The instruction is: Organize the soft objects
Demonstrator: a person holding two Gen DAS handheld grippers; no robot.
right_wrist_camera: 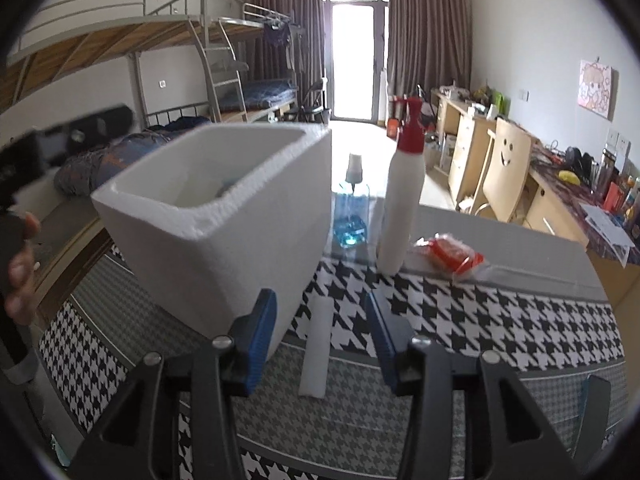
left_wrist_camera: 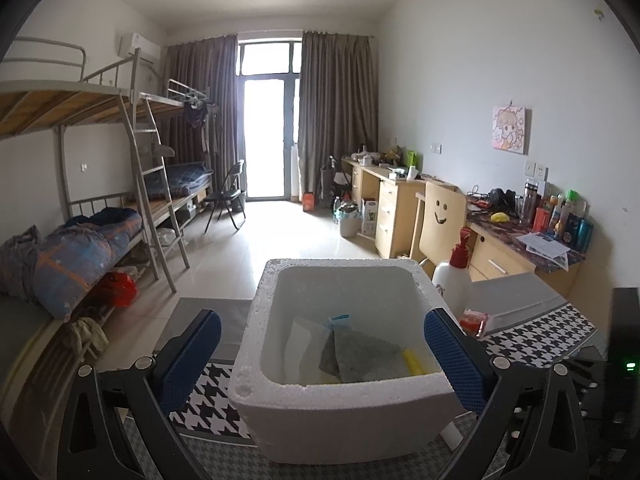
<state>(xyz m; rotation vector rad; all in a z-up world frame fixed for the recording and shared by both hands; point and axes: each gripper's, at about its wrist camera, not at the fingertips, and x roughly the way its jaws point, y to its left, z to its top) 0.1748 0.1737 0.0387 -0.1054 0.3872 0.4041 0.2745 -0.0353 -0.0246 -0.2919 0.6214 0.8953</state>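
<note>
A white foam box stands on the houndstooth cloth. Inside lie a grey cloth, a white packet and a yellow item. My left gripper is open, its blue pads wide on either side of the box's near rim, with cloth showing between the left pad and the box. In the right wrist view the box is at the left. My right gripper is open over a white foam strip lying flat on the cloth, pads clear of it. A red packet lies further right.
A white pump bottle with a red top and a blue bottle stand behind the strip. A hand and the blurred left gripper are at the left edge. Bunk beds line the left wall, desks and a chair the right.
</note>
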